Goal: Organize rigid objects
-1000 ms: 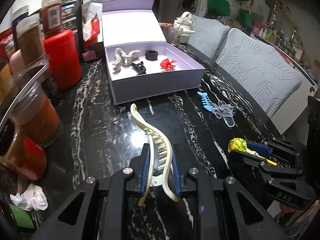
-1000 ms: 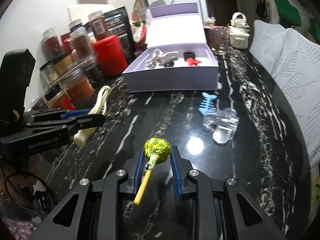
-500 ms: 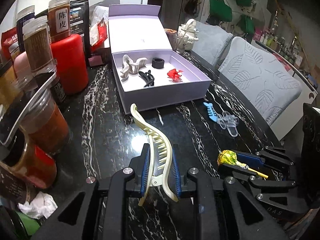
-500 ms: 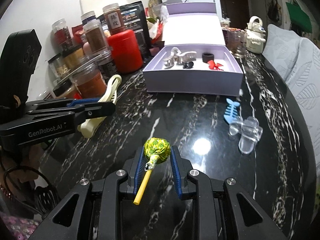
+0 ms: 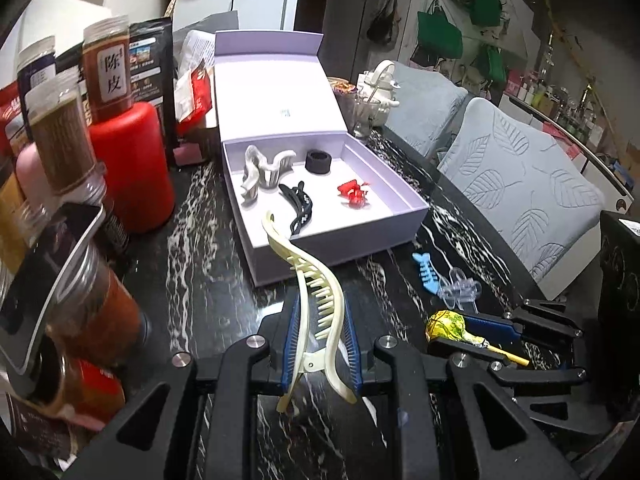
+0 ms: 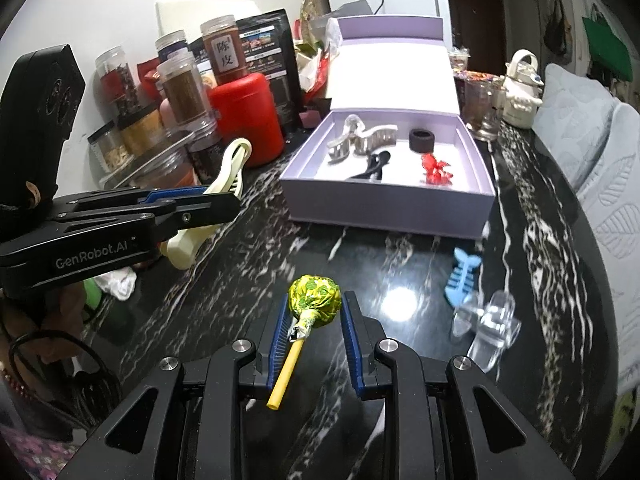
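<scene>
My left gripper (image 5: 319, 314) is shut on a long cream hair clip (image 5: 310, 276), held above the black marble table with its tip near the front wall of the open lilac box (image 5: 340, 246). My right gripper (image 6: 314, 312) is shut on a green-yellow wrapped lollipop (image 6: 315, 299) with a yellow stick. The box (image 6: 384, 208) holds a beige claw clip (image 5: 262, 168), a black ring (image 5: 318, 161), a black clip (image 5: 298, 206) and a red clip (image 5: 352, 194). A blue fishbone clip (image 6: 462, 276) and a clear clip (image 6: 486, 326) lie on the table right of the right gripper.
Spice jars (image 5: 60, 140), a red canister (image 5: 128, 168) and a black pouch (image 6: 270, 60) crowd the table's left side. A glass cup (image 6: 478, 108) and white teapot (image 6: 520, 92) stand behind the box. Grey cushioned chairs (image 5: 516, 188) line the right edge.
Both grippers have risen and tilted, so the box now shows more from above. The cream clip and the lollipop stay gripped; the objects on the table and in the box have not moved.
</scene>
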`<state>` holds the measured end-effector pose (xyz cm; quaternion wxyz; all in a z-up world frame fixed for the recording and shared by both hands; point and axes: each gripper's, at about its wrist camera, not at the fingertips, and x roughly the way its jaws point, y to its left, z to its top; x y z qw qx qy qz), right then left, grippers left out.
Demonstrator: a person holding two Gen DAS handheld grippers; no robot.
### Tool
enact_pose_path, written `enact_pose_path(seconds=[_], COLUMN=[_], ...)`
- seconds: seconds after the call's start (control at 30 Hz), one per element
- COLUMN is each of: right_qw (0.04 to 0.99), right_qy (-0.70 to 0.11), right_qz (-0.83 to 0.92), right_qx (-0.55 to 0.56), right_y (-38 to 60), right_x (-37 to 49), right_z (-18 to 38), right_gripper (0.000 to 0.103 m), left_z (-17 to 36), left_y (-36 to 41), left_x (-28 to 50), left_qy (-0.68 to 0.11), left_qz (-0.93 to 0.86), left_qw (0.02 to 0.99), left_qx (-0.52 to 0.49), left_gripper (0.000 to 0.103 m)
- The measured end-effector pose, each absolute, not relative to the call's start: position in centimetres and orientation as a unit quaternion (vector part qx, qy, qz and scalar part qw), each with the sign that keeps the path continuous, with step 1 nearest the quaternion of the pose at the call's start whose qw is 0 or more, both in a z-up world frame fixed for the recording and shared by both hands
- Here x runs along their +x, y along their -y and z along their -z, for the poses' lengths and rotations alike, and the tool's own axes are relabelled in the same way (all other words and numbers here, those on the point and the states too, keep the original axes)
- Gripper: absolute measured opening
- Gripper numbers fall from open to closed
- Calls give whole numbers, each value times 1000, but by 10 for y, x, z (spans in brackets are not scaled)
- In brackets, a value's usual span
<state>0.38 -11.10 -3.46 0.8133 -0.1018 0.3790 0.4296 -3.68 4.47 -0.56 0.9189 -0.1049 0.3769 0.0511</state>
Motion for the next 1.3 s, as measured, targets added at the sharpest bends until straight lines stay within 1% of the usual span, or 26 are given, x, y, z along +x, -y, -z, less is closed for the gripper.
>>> enact_pose_path(seconds=[0.4,0.67,1.3], right_qw=[818,823,846], right_qy=[-357,-331,-308], right_qz=[-436,-445,-422], right_qx=[-117,-126,-102], right_y=[97,88,62], right_x=[40,61,129], right_z=[11,-12,-42], right_gripper=[26,26,26], left_z=[-17,-37,-64], left_y=[-56,-66,-96], left_x=[-3,17,76], left_qy=[-354,-325,-287], left_qz=[-47,-51,-67], left_qw=[929,941,952], left_qx=[-92,-82,-84], left_gripper=[21,21,21])
